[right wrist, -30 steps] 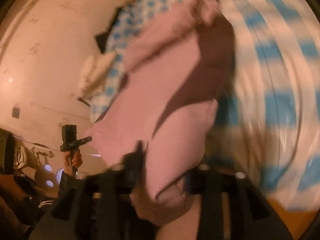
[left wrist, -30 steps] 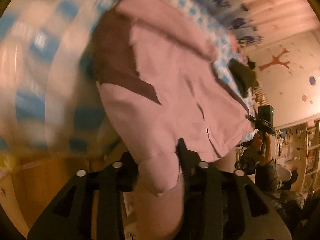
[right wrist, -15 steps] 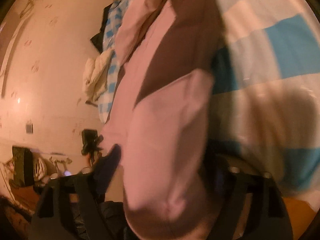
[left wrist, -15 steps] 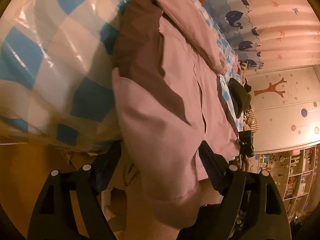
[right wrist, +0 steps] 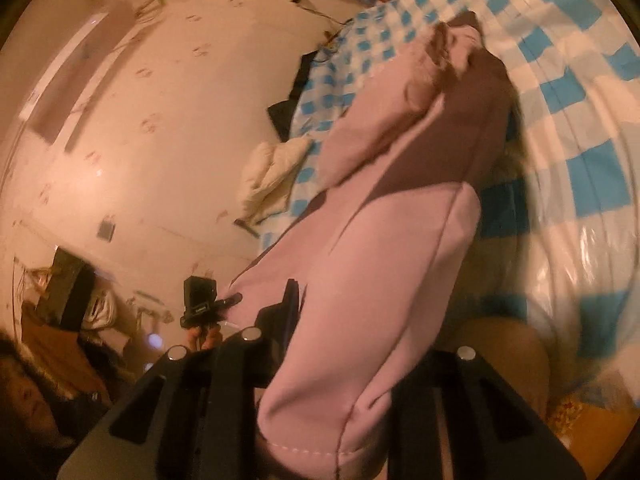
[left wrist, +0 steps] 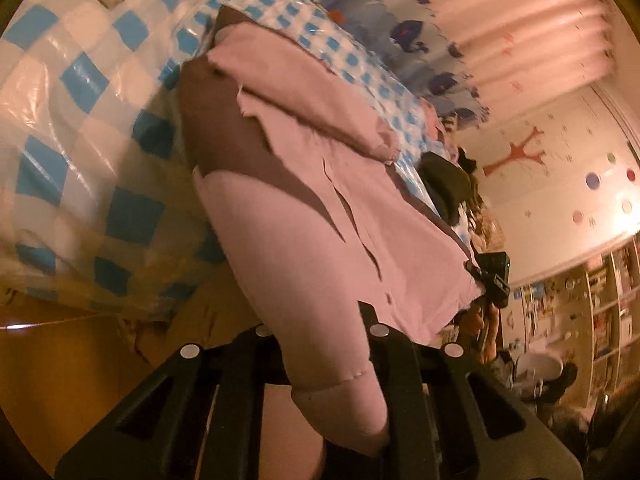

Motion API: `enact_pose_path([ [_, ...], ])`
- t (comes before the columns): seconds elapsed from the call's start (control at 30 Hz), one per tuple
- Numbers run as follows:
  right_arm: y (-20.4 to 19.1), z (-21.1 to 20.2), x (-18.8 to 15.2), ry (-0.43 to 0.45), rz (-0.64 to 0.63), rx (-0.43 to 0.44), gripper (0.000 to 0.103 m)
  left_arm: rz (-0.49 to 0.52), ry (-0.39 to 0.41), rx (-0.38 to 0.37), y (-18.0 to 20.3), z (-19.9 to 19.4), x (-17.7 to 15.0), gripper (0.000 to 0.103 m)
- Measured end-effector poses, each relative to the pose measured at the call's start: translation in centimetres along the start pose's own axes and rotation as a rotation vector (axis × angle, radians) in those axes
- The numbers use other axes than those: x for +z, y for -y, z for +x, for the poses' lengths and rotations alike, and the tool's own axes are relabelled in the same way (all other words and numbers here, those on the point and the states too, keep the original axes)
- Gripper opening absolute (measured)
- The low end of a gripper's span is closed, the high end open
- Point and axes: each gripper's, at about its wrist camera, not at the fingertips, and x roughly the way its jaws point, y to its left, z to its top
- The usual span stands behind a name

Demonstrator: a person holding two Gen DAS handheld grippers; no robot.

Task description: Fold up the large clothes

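Pink garment (left wrist: 320,208) cuffs pinched in each hand-held gripper (left wrist: 320,344), right (right wrist: 344,320) closing.

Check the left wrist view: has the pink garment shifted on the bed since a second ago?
Yes. The pink garment now lies further right and lower against the blue checked bedspread, more of which shows at the left and top.

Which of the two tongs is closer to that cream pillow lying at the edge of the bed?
Right. The cream pillow lies just beyond the right tongs, which are closing on the pink garment. The left tongs, gripping its other end, sit farther off.
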Motion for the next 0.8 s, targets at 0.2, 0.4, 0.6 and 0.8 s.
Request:
enact_pose_path([
  [0.2, 4.1, 0.4, -3.6, -0.137, 0.083, -0.061, 0.050, -0.081, -0.148, 0.019, -4.2, 1.8, -3.6, 0.041],
  [0.4, 7.4, -1.6, -4.4, -0.091, 0.171, -0.046, 0.068, -0.217, -0.115, -0.004, -8.6, 3.0, -5.1, 0.067],
  [0.6, 6.3, -1.0, -4.5, -0.101, 0.102, -0.069, 0.058, -0.205, -0.131, -0.025, -8.1, 4.4, -5.8, 0.068],
  [0.8, 4.5, 0.2, -4.5, -0.072, 0.041, -0.086, 0.027, -0.185, -0.096, -0.037, -5.9, 5.0, -6.0, 0.017],
])
